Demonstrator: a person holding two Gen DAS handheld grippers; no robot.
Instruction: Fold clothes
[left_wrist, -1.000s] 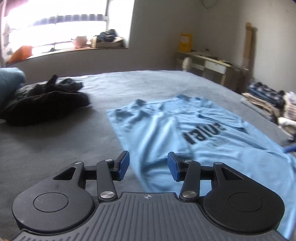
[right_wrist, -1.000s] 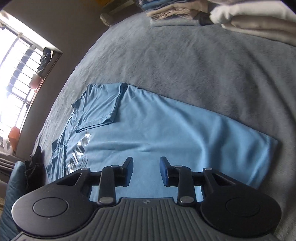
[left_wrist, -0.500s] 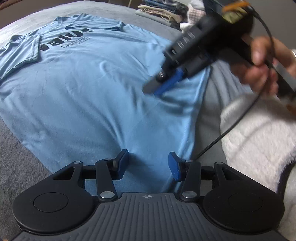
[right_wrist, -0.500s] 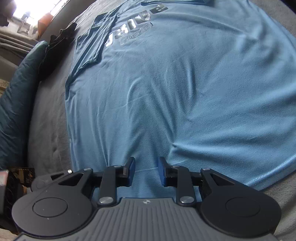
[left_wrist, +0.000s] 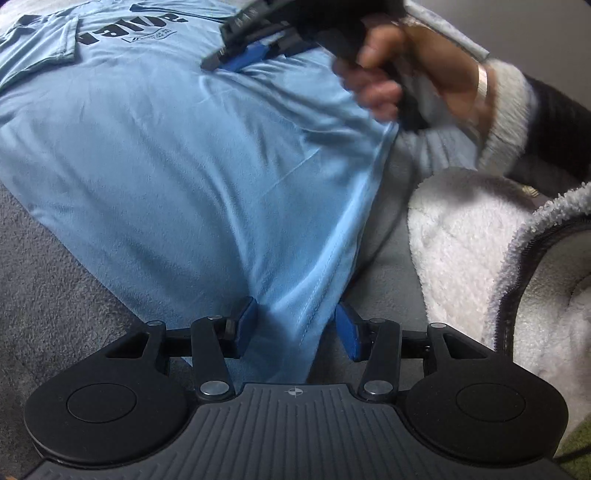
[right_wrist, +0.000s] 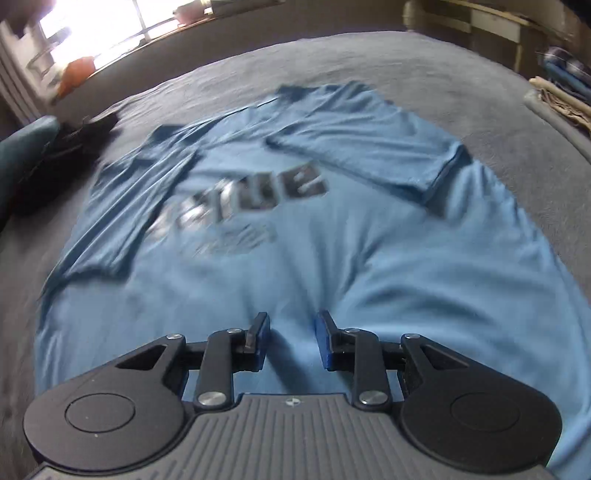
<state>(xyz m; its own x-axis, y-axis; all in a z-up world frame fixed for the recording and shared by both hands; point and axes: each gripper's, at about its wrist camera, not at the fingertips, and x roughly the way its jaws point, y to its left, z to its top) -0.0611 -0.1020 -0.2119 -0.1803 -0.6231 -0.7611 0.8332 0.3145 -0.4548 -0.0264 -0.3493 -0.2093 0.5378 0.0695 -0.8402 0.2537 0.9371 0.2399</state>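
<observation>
— From the left wrist view, what lies below?
— A light blue T-shirt (left_wrist: 177, 177), soft knit with dark lettering, spread flat on a grey napped bed cover (left_wrist: 48, 288). Its stitched hem corner sits between the blue pads of the left gripper (left_wrist: 295, 325), jaws apart, not pinching it. A fluffy white sleeve (left_wrist: 465, 258) is at the right.
— And the other tool?
— A hand (left_wrist: 402, 70) grips the right gripper (left_wrist: 240, 59), angled down onto the shirt.
— On the right wrist view?
— Blurred. The right gripper (right_wrist: 291, 339) stands with jaws partly apart over the shirt's lower body, nothing clamped; sleeves folded inward. Dark clothes (right_wrist: 70, 147) lie heaped at the far left.
</observation>
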